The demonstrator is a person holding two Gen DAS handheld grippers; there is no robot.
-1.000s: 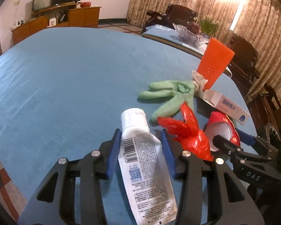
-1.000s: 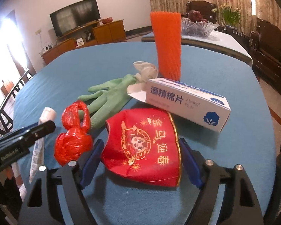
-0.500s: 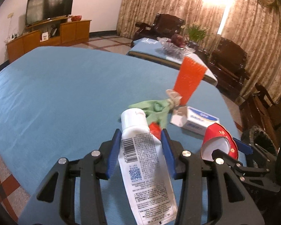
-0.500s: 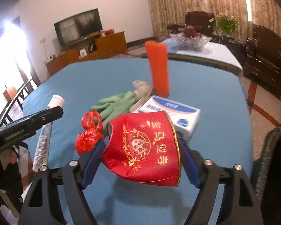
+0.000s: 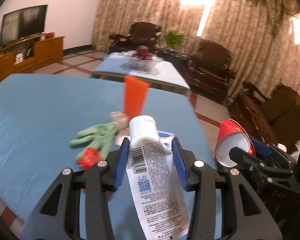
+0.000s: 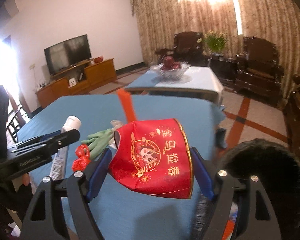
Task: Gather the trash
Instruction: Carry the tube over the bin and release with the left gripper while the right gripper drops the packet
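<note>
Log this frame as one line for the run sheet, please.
left gripper: shut on white tube | right gripper: shut on red paper cup | on table: green glove, red bag

Left claw (image 5: 149, 156) gripping a white squeeze tube (image 5: 150, 160) above a blue-covered table (image 5: 40, 104).

The claw's two blue pads press against the tube's sides just below its white cap, which points away from the camera; the printed body with barcode and QR code runs back toward the lens. Beyond the claw to its left, a pale green glove (image 5: 96, 138) lies flat, with crumpled red plastic (image 5: 89, 158) touching its near end. Straight ahead past the cap stands an orange mesh sleeve (image 5: 135, 96), with a blue-and-white box (image 5: 166, 136) peeking out just behind the tube. To the right, the other gripper (image 5: 242, 150) holds a red paper cup (image 5: 233, 140), its white inside facing the camera.
</note>
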